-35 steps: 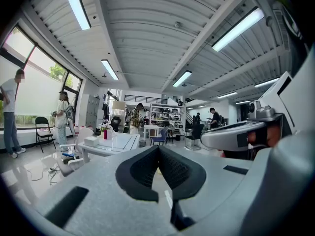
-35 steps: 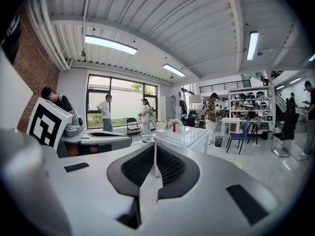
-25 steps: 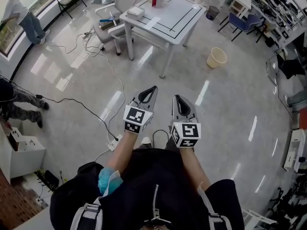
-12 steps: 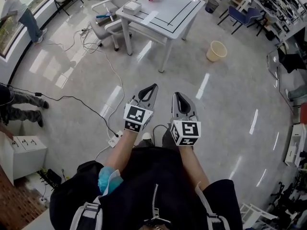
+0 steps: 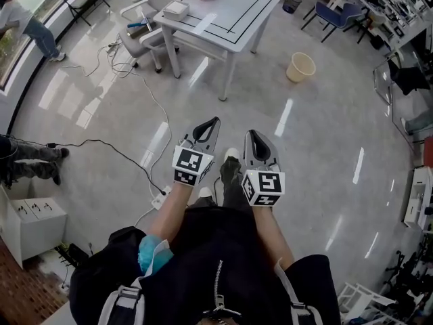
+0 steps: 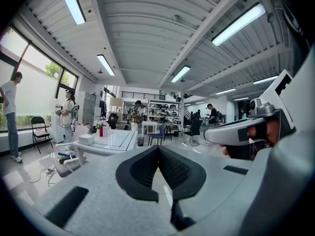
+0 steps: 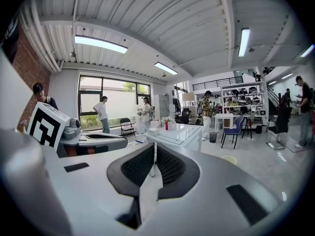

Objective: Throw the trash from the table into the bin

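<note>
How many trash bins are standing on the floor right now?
2: a beige bin right of the white table, a dark bin beyond it. Others may be hidden.

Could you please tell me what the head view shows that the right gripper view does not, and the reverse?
Only the head view shows the power strip on the floor and the wearer's dark jacket. Only the right gripper view shows the ceiling with its strip lights. Both show the white table, the beige bin standing on the floor beyond it, and the left tool and right tool, each shut with nothing in it.
</note>
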A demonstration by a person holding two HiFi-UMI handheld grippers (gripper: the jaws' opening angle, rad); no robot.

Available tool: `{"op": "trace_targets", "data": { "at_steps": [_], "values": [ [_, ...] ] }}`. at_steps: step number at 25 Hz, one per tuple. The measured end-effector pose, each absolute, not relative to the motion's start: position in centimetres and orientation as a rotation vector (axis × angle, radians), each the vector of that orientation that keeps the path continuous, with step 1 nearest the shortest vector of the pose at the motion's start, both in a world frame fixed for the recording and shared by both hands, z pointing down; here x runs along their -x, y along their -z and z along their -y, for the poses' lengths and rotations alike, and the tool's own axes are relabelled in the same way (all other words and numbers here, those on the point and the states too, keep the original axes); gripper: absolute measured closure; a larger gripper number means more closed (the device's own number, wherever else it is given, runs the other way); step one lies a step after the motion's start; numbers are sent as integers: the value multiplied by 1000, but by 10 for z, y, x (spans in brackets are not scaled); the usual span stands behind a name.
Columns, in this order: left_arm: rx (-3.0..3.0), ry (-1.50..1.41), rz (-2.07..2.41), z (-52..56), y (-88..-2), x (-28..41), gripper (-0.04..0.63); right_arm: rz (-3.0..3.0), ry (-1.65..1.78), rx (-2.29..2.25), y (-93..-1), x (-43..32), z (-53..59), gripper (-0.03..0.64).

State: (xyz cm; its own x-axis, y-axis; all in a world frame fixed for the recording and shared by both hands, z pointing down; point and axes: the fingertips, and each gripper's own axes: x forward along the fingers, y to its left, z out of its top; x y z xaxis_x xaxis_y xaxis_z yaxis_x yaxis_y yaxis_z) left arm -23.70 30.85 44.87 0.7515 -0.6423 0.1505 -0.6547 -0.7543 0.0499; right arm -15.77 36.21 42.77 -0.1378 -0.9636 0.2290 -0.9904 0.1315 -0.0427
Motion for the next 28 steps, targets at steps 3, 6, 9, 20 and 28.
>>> {"op": "trace_targets", "data": {
  "at_steps": [3, 6, 9, 20, 28],
  "values": [
    [-2852, -197, 1058, -299, -449, 228, 591, 2266, -280, -1951, -429, 153, -350, 604],
    [-2857, -203, 1065, -284, -445, 220, 591, 2290, -284, -1935, -426, 148, -330, 604],
    [-2856, -204, 1080, -260, -441, 212, 591, 2310, -285, -1924, -424, 141, -301, 604],
    [-2791, -267, 1164, -149, -446, 178, 591, 2387, -326, -1826, -424, 110, -178, 604],
    [-2742, -312, 1243, -79, -445, 142, 591, 2455, -350, -1710, -424, 79, -104, 604]
  ]
}}
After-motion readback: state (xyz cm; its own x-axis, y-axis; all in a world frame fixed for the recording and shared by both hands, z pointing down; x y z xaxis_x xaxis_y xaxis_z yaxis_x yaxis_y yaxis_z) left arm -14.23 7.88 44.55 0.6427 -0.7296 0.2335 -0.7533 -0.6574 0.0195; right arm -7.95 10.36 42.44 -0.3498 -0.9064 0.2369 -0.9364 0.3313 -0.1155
